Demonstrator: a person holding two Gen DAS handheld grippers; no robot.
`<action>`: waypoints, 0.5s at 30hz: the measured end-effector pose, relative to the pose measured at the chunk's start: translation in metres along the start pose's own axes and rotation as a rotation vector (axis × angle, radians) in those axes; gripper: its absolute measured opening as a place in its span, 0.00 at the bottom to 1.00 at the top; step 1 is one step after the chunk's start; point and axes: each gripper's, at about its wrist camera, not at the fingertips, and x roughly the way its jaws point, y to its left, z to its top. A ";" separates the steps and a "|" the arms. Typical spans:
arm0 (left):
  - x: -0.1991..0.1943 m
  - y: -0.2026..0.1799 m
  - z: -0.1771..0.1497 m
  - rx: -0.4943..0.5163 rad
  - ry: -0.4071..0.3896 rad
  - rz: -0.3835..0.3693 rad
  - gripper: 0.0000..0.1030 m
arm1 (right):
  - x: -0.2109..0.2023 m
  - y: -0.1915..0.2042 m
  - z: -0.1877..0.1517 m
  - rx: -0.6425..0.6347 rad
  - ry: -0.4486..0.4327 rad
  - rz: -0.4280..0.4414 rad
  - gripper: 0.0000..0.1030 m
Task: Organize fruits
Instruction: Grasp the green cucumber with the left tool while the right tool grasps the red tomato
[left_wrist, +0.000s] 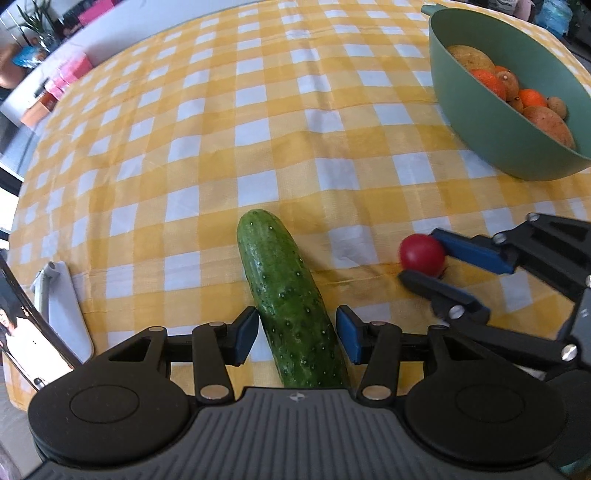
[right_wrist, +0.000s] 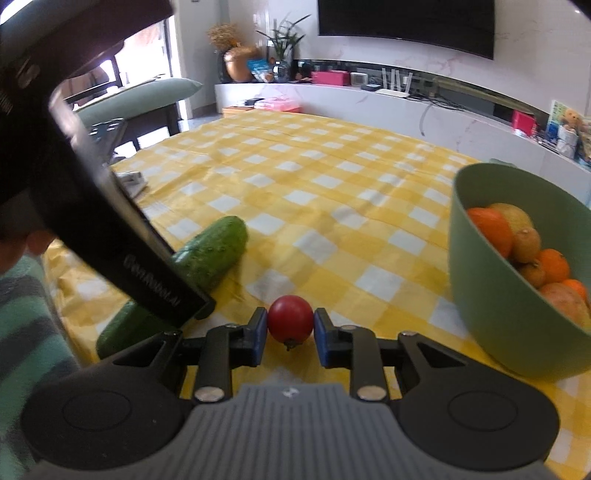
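Note:
A green cucumber (left_wrist: 288, 295) lies on the yellow checked tablecloth (left_wrist: 258, 129), its near end between the fingers of my left gripper (left_wrist: 297, 334). The left pad touches it and a small gap shows at the right pad, so the jaws are open around it. A small red tomato (right_wrist: 290, 319) sits between the blue pads of my right gripper (right_wrist: 290, 330), which is shut on it at table level. In the left wrist view the tomato (left_wrist: 422, 254) and right gripper (left_wrist: 424, 258) show to the right. The cucumber (right_wrist: 210, 251) is partly hidden by the left gripper body.
A green bowl (left_wrist: 491, 122) with oranges, potatoes and other fruit stands at the right; it also shows in the right wrist view (right_wrist: 491, 295). A phone on a white stand (left_wrist: 55, 325) is at the table's left edge. A TV counter lies beyond the table.

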 end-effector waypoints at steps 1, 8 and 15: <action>0.001 -0.001 -0.001 0.001 -0.009 0.010 0.56 | 0.000 -0.002 0.000 0.006 0.002 -0.010 0.23; 0.001 -0.002 -0.009 -0.027 -0.076 0.018 0.49 | 0.003 -0.010 -0.002 0.046 0.010 -0.001 0.25; -0.003 -0.002 -0.017 -0.074 -0.129 0.020 0.47 | 0.006 -0.008 -0.002 0.023 0.012 -0.009 0.28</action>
